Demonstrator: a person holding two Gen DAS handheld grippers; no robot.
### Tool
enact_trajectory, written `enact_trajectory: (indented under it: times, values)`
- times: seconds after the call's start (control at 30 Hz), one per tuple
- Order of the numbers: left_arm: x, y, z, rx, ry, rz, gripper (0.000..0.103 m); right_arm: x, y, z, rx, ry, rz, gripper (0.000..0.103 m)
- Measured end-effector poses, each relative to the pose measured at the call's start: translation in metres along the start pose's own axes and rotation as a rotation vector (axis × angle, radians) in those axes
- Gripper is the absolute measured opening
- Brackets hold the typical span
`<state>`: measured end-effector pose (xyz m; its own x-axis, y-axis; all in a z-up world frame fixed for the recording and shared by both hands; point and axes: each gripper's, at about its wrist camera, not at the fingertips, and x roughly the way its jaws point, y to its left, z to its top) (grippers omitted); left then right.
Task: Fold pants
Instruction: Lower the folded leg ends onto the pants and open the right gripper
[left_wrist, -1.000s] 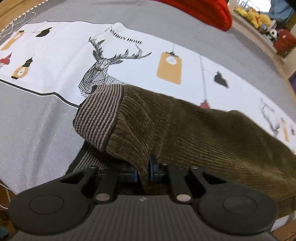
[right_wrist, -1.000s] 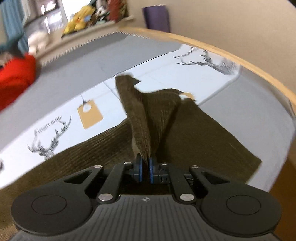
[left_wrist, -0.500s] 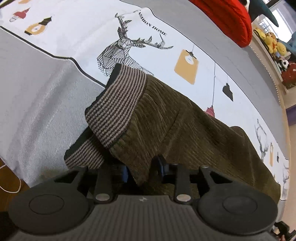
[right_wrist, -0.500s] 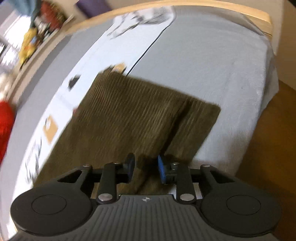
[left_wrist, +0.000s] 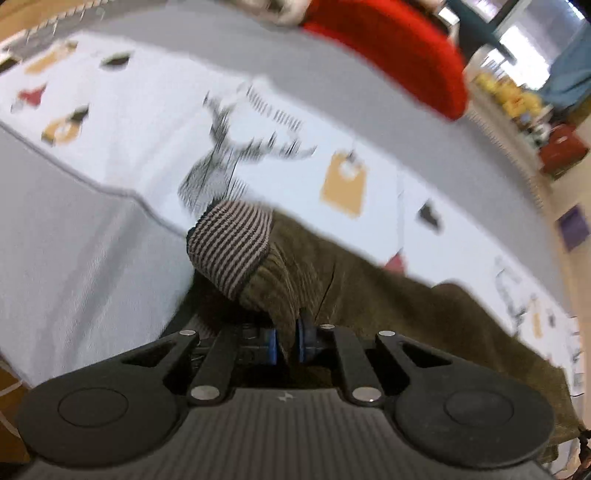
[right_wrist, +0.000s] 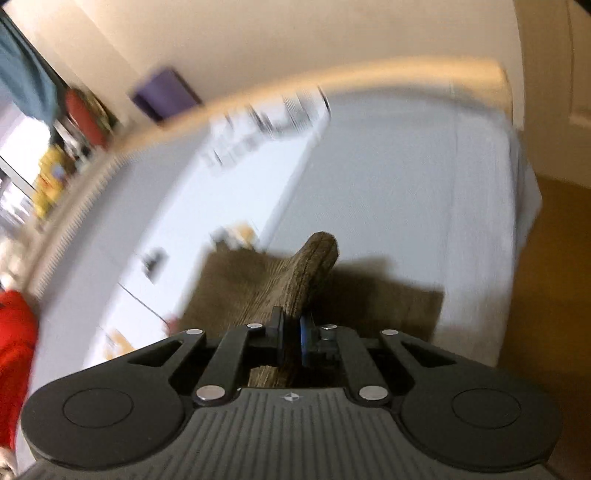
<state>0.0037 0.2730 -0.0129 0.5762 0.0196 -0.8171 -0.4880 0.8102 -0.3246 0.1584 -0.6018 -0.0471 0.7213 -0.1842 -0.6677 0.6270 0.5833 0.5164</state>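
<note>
Mid-fold, both grips on and cloth lifted, by my read: I've got the pants (left_wrist: 424, 317) by two edges and am abt to carry them over for the next fold. Pants = olive corduroy, lying across the printed bedspread (left_wrist: 155, 122) nr the front edge of the bed; most of the fabric flat on the spread, only the pinched bits raised. My left gripper (left_wrist: 285, 341) is clamped on the corduroy just below the striped waistband (left_wrist: 229, 247), blue pads tight w/ cloth between; waistband flops over to the left of the pinch. My right gripper (right_wrist: 291, 339) is closed on a ridge of the leg fabric, which stands up past the tips in a rounded peak over the flat part (right_wrist: 236, 284). Pose: both tools low, pointing fwd across the bed, left one roughly level, right one rolled a bit w/ bed edge and floor off to its right. Both views smeared, so detail is soft; can't tell how many layers each pinch holds. Next move, I'd judge: lift both ends together, keep tension even so it doesn't sag, lay edge on edge, then let go. Red cushion (left_wrist: 388, 48) at far side, well apart.
</note>
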Motion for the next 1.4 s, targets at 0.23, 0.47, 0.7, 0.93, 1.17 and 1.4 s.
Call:
enact_trajectory:
  times: [0.23,0.47,0.7,0.93,1.17,1.4]
  values:
    - [0.005,0.024,-0.022,0.061,0.192,0.009,0.012,0.000,-0.035,-0.009,0.011,0.088,-0.231,0.006]
    - [-0.021,0.031,-0.020,0.062,0.071,0.076,0.043,0.009,-0.035,-0.015,-0.031,0.101,-0.296,0.010]
    - [-0.050,0.010,-0.010,0.154,-0.178,0.099,0.026,-0.023,-0.019,-0.012,-0.057,-0.035,-0.271,0.028]
    - [0.009,0.026,-0.014,0.059,0.105,0.276,0.016,-0.008,-0.032,-0.012,0.021,0.072,-0.215,0.030]
    - [-0.003,0.001,-0.001,0.034,-0.033,0.190,0.016,-0.009,-0.041,-0.009,0.077,0.081,-0.163,0.039]
    - [0.033,-0.031,-0.006,0.178,0.052,0.304,0.020,-0.012,-0.054,-0.004,0.116,0.069,-0.122,0.048]
